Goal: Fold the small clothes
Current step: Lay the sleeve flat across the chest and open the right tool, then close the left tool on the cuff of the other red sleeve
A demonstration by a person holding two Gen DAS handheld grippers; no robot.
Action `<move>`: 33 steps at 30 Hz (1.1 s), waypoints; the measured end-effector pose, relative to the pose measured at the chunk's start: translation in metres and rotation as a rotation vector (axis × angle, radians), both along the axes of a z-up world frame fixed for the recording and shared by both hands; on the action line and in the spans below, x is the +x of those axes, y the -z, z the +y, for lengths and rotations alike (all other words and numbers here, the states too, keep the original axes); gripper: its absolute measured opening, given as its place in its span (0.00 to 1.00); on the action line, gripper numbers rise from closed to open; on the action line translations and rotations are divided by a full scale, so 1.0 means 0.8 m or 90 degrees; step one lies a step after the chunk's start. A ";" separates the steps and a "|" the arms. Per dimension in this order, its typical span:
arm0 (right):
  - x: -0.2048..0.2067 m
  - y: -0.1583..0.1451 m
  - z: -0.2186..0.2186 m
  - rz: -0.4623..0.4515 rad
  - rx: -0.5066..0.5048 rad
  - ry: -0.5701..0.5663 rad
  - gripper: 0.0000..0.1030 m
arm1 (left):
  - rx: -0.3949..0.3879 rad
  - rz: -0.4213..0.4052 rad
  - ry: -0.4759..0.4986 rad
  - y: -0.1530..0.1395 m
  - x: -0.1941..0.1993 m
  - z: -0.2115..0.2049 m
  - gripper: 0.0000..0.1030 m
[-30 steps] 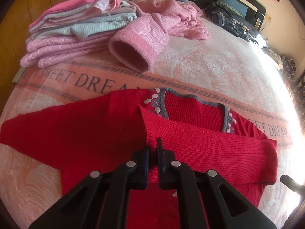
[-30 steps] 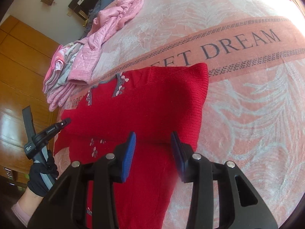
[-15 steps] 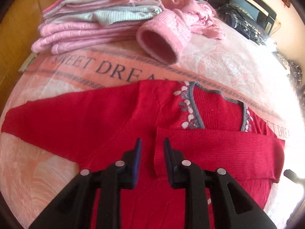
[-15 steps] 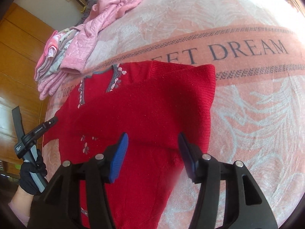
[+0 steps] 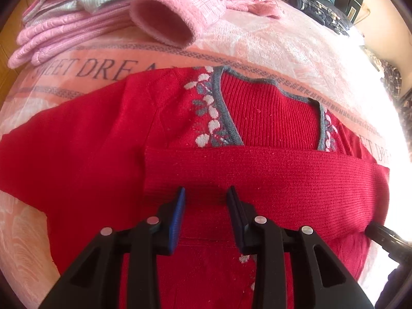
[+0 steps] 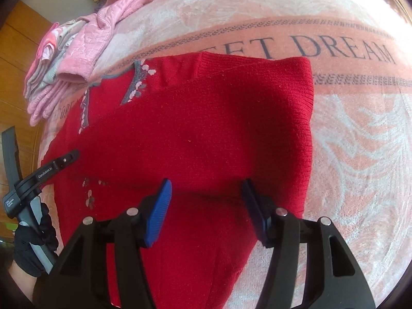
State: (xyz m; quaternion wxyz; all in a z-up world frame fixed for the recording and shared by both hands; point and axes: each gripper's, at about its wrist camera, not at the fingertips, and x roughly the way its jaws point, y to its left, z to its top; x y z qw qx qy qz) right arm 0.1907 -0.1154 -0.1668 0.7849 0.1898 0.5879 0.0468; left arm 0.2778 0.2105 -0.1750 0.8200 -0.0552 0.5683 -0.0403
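Knitwear fills the left wrist view: a red sweater [image 5: 257, 118] with a grey-trimmed neckline lies flat on the pink blanket [image 5: 283, 51] printed with lettering. One sleeve [image 5: 270, 177] is already folded straight across the chest, while the other sleeve [image 5: 64, 149] is spread out to the side. The left gripper [image 5: 206, 206] hovers just above the folded sleeve with its jaws moderately parted and nothing between them. Beyond the sweater sit a stack of folded pink clothes [image 5: 59, 33] and a loose pink garment's cuff [image 5: 164, 20].

From the right wrist view, the right gripper [image 6: 206, 200] hangs over the sweater's folded side, jaws spread wide and empty. At the left edge, a gloved hand [image 6: 31, 247] holds the other tool's handle.

The next step is probably folding the spread sleeve in. To do it well, I would pinch that sleeve near its cuff, taking only the sleeve layer, carry it low across the chest so it lands parallel on the first sleeve, and keep the body from dragging or bunching.
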 end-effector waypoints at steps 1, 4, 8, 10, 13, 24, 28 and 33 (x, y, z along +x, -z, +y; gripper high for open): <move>-0.004 -0.010 0.003 -0.010 0.011 0.000 0.56 | -0.005 -0.006 -0.009 -0.008 -0.005 0.012 0.34; -0.019 -0.034 0.019 -0.022 0.024 -0.007 0.58 | -0.008 -0.018 -0.045 -0.030 -0.029 0.073 0.47; -0.043 -0.056 0.053 -0.033 0.030 -0.031 0.61 | 0.002 0.010 -0.119 -0.038 -0.062 0.184 0.53; -0.052 -0.061 0.074 -0.037 0.032 -0.045 0.62 | 0.011 0.028 -0.166 -0.036 -0.077 0.248 0.54; -0.059 -0.063 0.107 -0.034 0.051 -0.053 0.62 | -0.008 0.043 -0.265 -0.029 -0.095 0.353 0.54; -0.061 -0.044 0.187 -0.010 0.056 -0.083 0.62 | -0.091 -0.012 -0.484 0.003 -0.108 0.576 0.54; -0.057 -0.040 0.196 -0.005 0.053 -0.078 0.62 | -0.145 -0.023 -0.542 0.024 -0.101 0.620 0.53; -0.052 -0.037 0.202 -0.004 0.047 -0.067 0.62 | -0.178 -0.048 -0.581 0.038 -0.089 0.644 0.54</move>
